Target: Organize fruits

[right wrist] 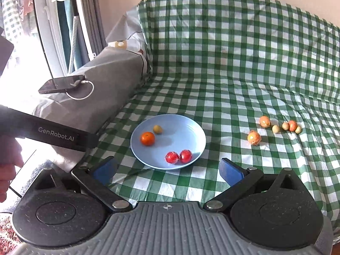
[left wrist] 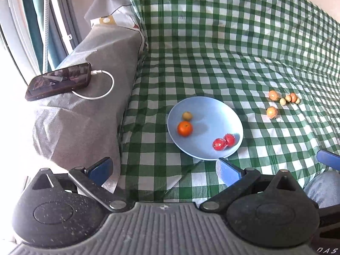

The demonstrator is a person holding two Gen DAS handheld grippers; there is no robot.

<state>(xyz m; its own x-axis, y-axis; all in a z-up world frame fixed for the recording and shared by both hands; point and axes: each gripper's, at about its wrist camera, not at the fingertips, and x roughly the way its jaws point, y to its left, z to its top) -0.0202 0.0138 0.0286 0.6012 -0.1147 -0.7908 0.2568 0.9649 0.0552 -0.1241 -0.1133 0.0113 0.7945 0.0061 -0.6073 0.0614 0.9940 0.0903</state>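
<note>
Your left gripper (left wrist: 163,170) is spread wide with nothing between its blue pads (left wrist: 228,173), hanging just short of the plate's near rim. Your right gripper (right wrist: 167,170) is spread the same way, also empty, its pads (right wrist: 230,173) flanking the near edge of the plate (right wrist: 184,131); the left tool's black handle (right wrist: 57,135) crosses that view on the left, with your hand (right wrist: 8,170) at the frame edge.

Just ahead, the blue plate (left wrist: 212,114) sits on the green-checked cloth (left wrist: 212,53). It holds four fruits: an orange (left wrist: 184,128) with a small brownish fruit (left wrist: 187,116) just beyond it, and two wrapped red fruits (left wrist: 223,142) touching each other near the plate's right rim.

Well to the right of the plate, loose fruits lie on the cloth: one wrapped orange fruit (left wrist: 272,112) nearest you, another (left wrist: 273,95) behind it, and a tight row of small pale and orange ones (left wrist: 290,99) beside those.

To the left, a phone (left wrist: 58,80) with a white cable (left wrist: 102,85) plugged in rests on a grey cushion (left wrist: 85,116).
</note>
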